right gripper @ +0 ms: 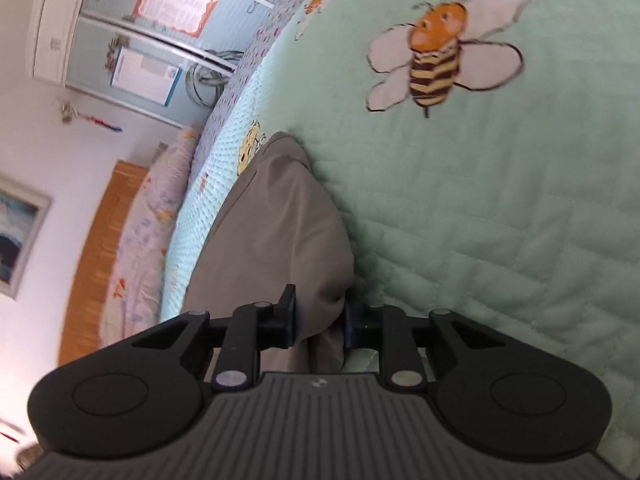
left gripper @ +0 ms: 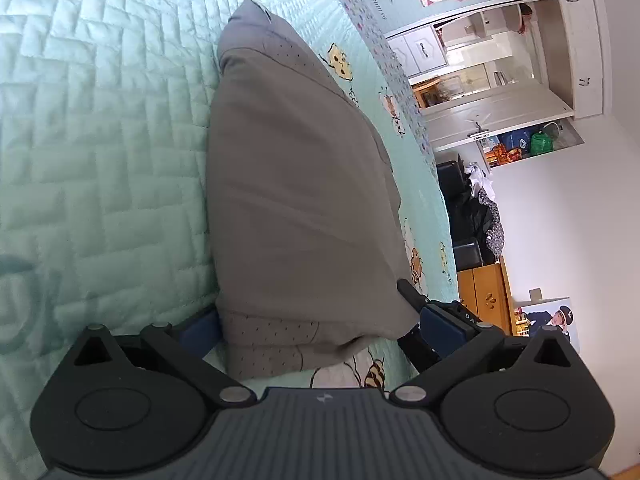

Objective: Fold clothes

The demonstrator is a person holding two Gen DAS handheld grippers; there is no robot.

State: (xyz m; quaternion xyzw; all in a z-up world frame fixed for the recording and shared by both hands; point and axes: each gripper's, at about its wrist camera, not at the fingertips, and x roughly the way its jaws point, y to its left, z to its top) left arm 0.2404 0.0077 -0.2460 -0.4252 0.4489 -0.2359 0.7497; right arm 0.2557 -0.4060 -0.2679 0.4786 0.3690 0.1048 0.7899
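Note:
A grey garment [left gripper: 296, 184], folded into a long strip with perforated mesh panels at its ends, lies on a mint-green quilted bedspread [left gripper: 100, 160]. My left gripper [left gripper: 312, 312] is open wide, its blue-padded fingers [left gripper: 440, 324] on either side of the strip's near end; the left finger is partly hidden by cloth. In the right wrist view the same grey garment [right gripper: 280, 220] runs away from the camera. My right gripper [right gripper: 320, 318] is shut on the garment's near end, with a bunched fold pinched between its black fingers [right gripper: 286, 318].
A large bee print [right gripper: 440, 56] marks the bedspread [right gripper: 500, 240] beside the garment. A pillow [right gripper: 148, 232] and a wooden headboard [right gripper: 96, 260] lie past the bed's far edge. In the left view, a wooden cabinet [left gripper: 484, 296], dark chairs [left gripper: 464, 200] and a doorway [left gripper: 492, 68] stand past the bed.

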